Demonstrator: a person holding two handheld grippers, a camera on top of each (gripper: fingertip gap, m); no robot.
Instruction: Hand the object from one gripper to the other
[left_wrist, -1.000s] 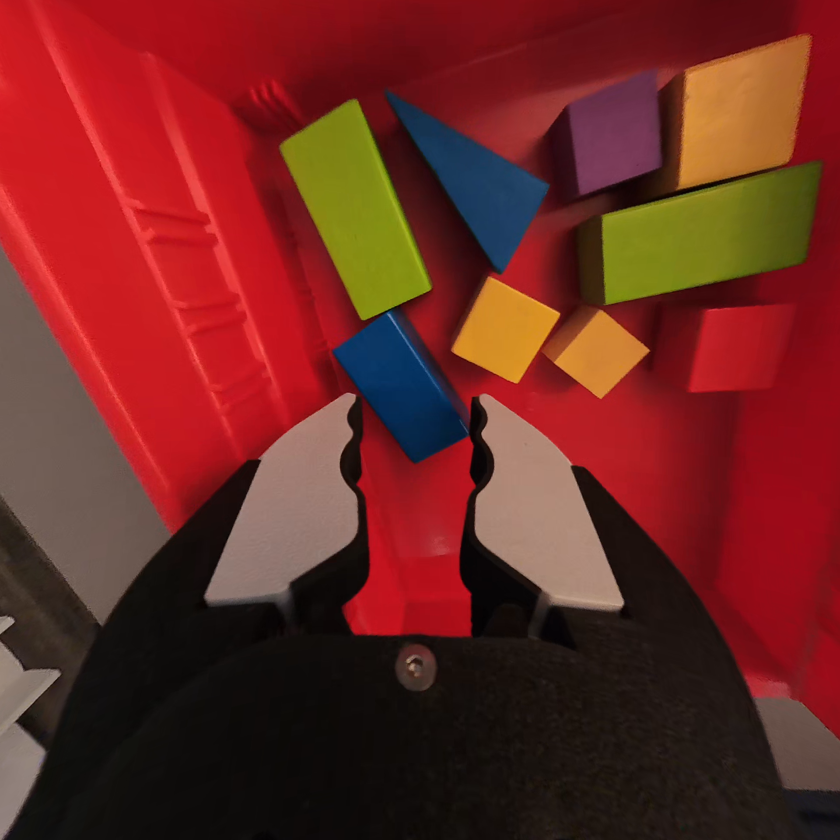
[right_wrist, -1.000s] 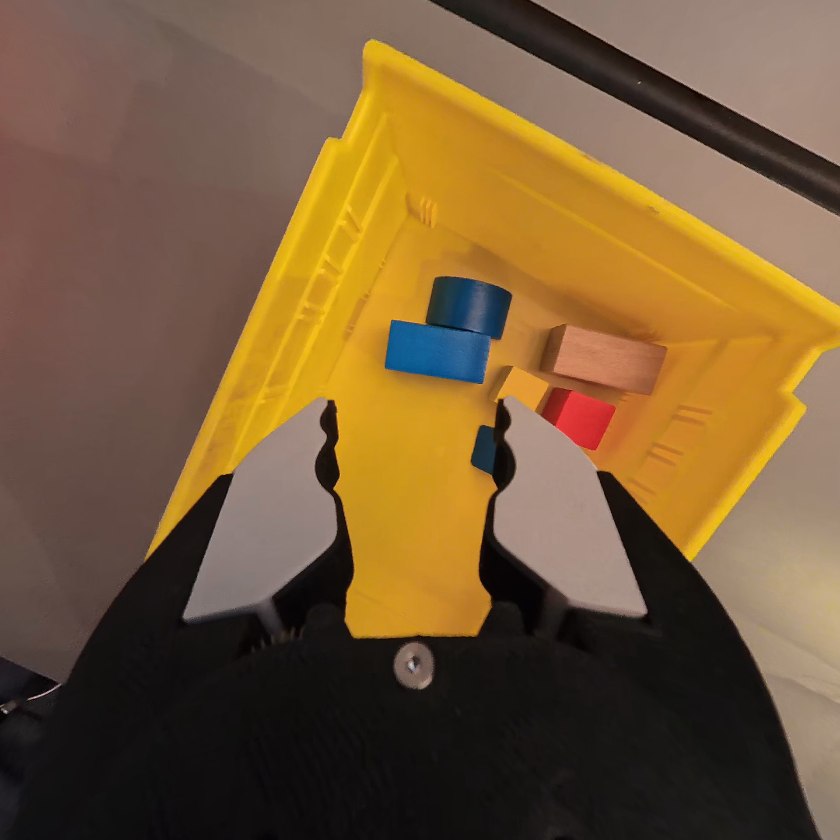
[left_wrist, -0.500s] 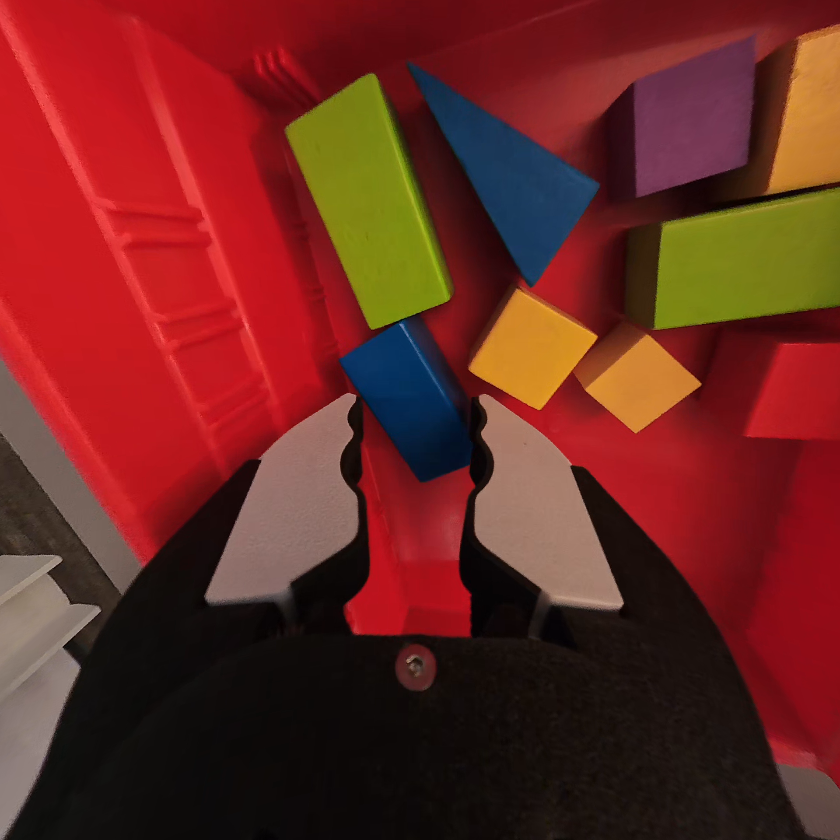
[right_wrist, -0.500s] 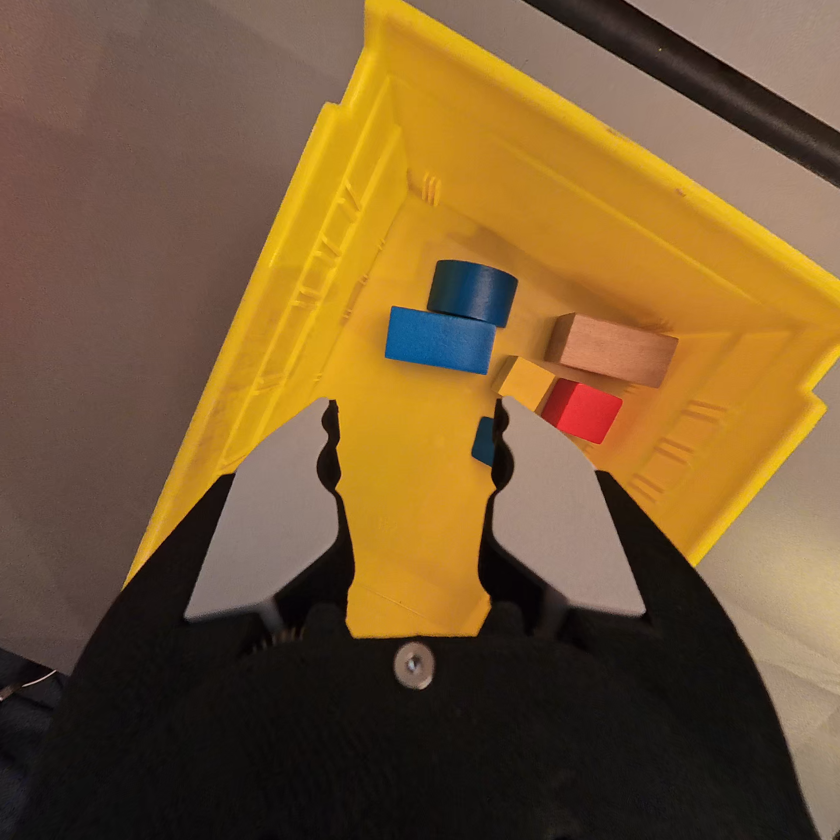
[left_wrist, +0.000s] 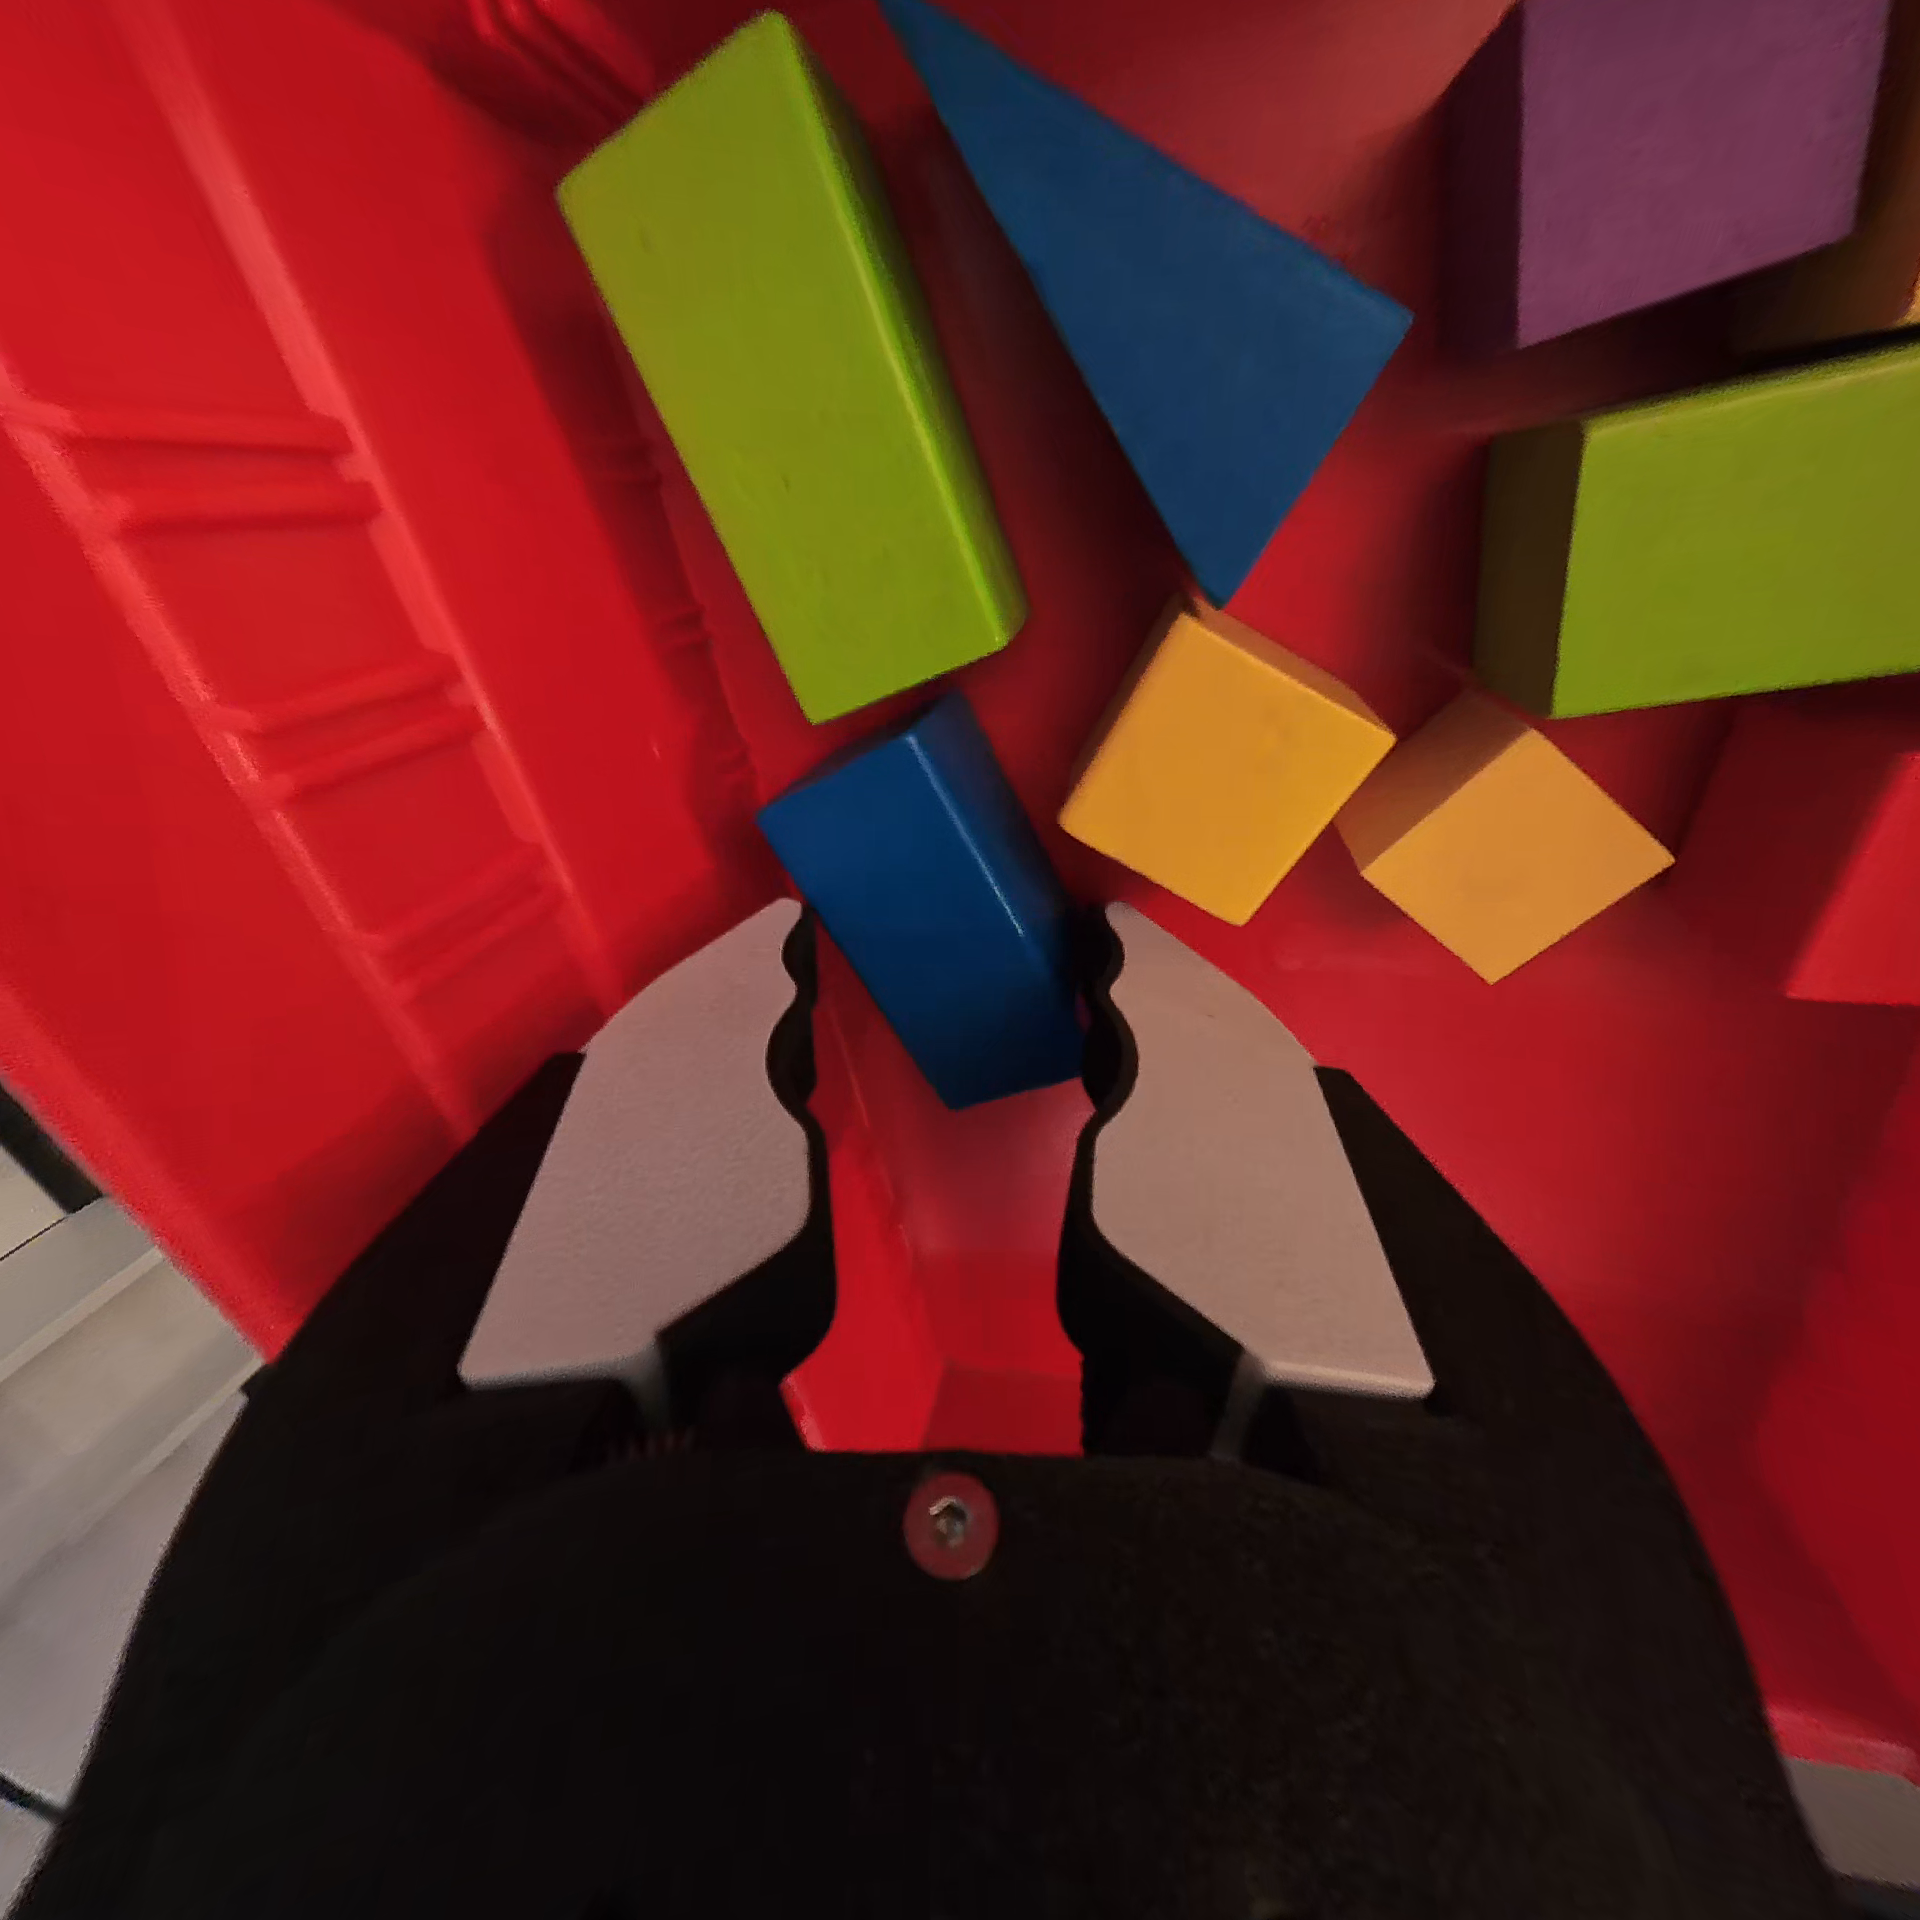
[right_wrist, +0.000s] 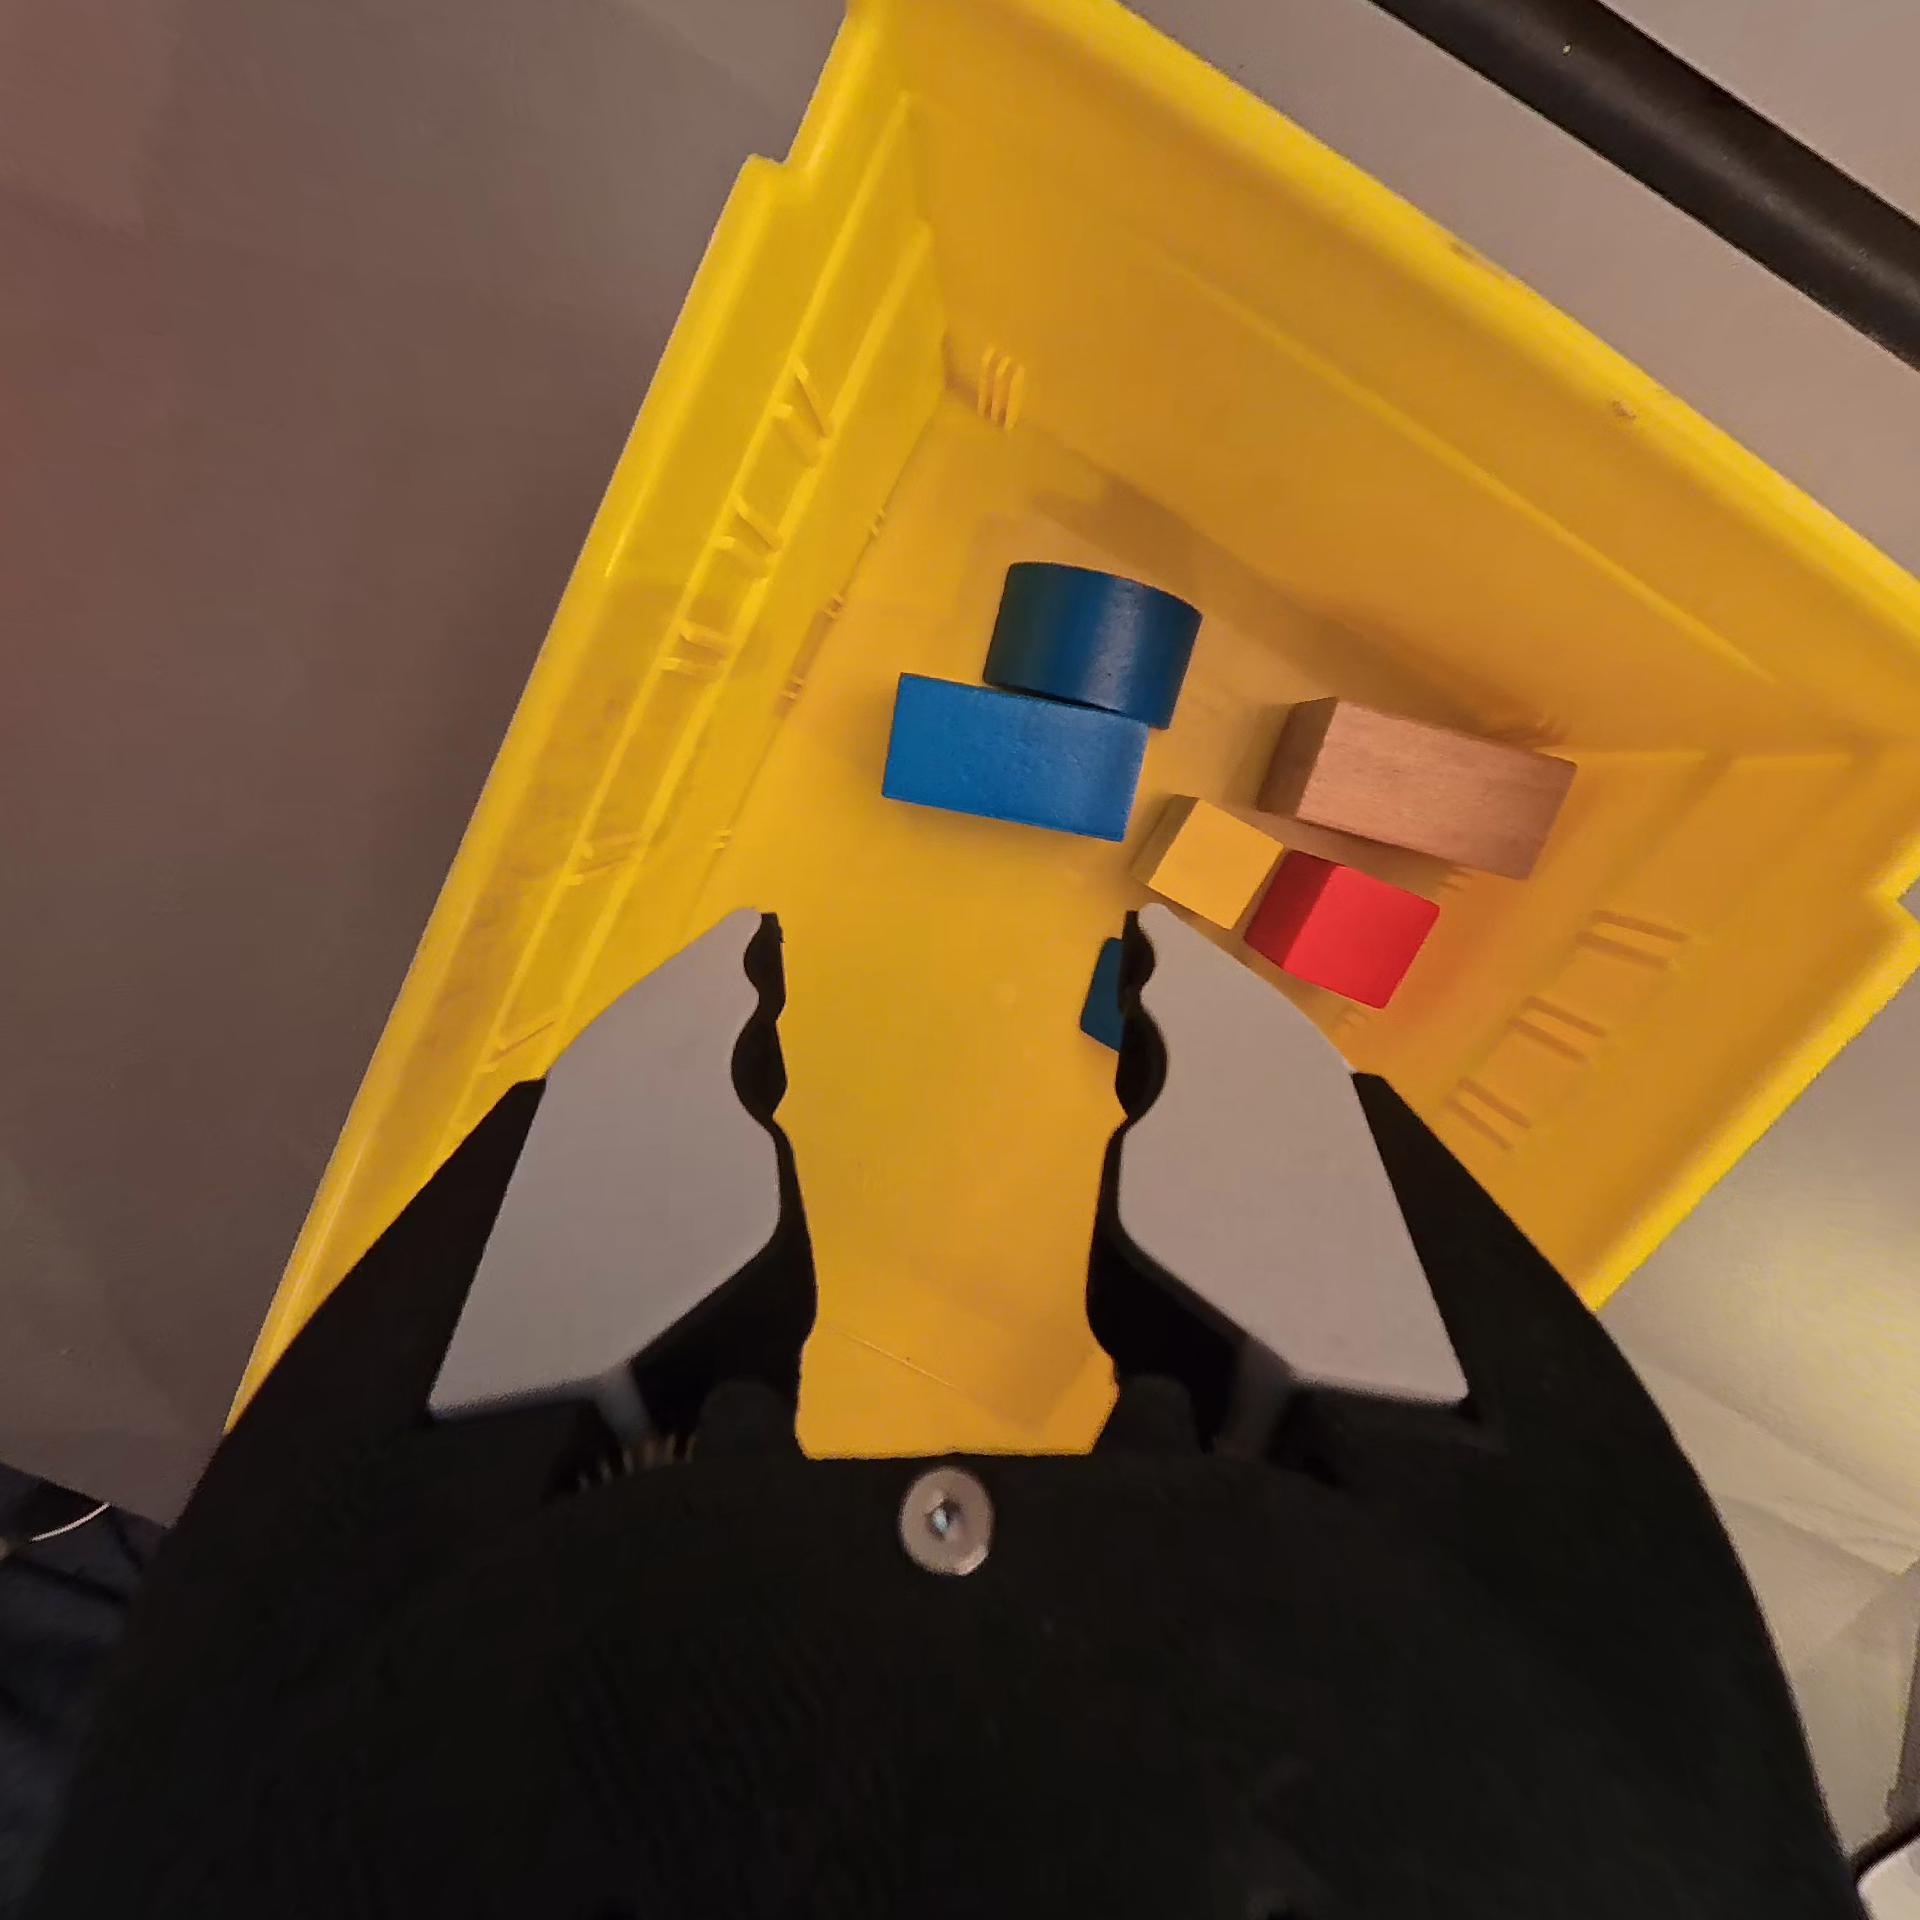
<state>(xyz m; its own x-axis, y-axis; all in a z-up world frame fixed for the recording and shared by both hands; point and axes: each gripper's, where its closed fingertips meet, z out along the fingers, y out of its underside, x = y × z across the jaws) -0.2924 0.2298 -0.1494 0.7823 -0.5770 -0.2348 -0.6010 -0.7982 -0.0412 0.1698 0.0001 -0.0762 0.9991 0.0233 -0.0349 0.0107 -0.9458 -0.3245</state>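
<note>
Left tongs (left_wrist: 951, 997) gape around the blue block (left_wrist: 925, 894) in the red bin (left_wrist: 312, 623); right tongs (right_wrist: 951, 997) gape, empty

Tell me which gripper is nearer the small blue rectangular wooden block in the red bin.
Left. The left gripper has the blue block between its open fingertips; the right gripper hangs open above the yellow bin.

Warm, dim indoor light is seen in both wrist views, with strong wide-angle stretching at the edges. In the left wrist view the red bin (left_wrist: 312, 623) is softly blurred along its wall, and dark shadows are cast beside the green block (left_wrist: 790, 364). The yellow bin (right_wrist: 1351, 416) is evenly lit, the grey surface (right_wrist: 260, 416) shaded reddish at its upper left.
</note>
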